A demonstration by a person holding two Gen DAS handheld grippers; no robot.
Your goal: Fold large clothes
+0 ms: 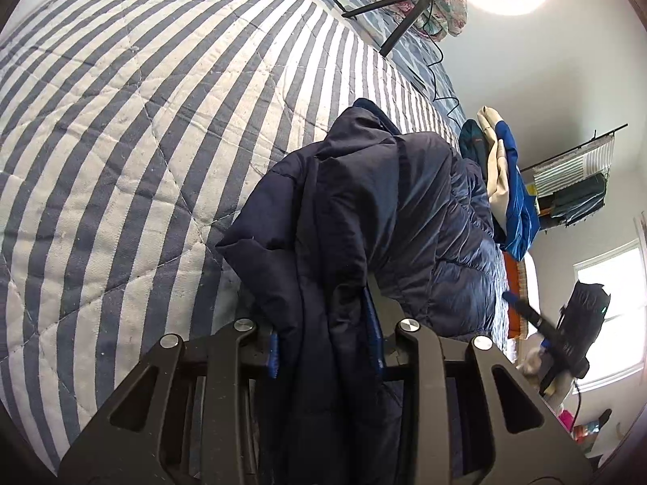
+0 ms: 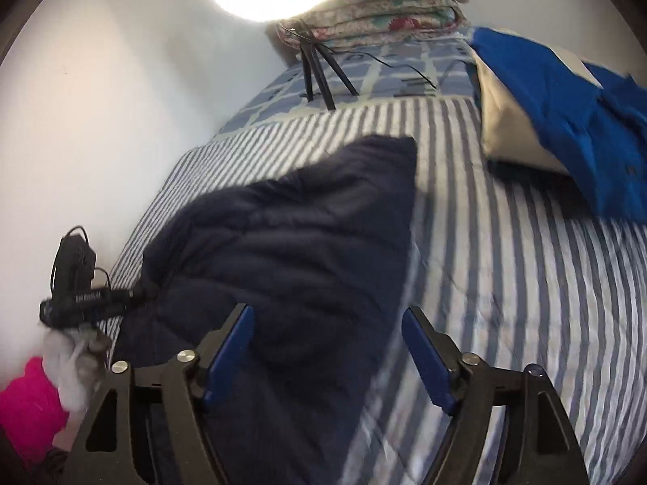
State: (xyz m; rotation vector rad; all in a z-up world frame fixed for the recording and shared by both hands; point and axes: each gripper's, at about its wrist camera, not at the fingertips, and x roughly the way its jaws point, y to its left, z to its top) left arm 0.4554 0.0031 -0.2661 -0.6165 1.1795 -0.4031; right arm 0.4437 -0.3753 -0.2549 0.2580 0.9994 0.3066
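A dark navy quilted jacket (image 1: 364, 210) lies bunched on the striped bed. My left gripper (image 1: 327, 343) is shut on a thick fold of it; the blue pads are mostly buried in fabric. In the right wrist view the jacket (image 2: 283, 242) spreads toward the left side of the bed. My right gripper (image 2: 327, 347) is open just above the jacket's near edge, its blue pads (image 2: 424, 359) wide apart and holding nothing. The left gripper also shows in the right wrist view (image 2: 133, 295) at the jacket's left edge, and the right gripper shows in the left wrist view (image 1: 513, 301) at the far right.
The blue-and-white striped quilt (image 1: 141, 141) covers the bed. A blue and cream garment pile (image 2: 566, 121) lies at the right. A tripod with a ring light (image 2: 319, 72) stands at the head by folded floral bedding (image 2: 384, 4). A pink item (image 2: 28, 400) sits lower left.
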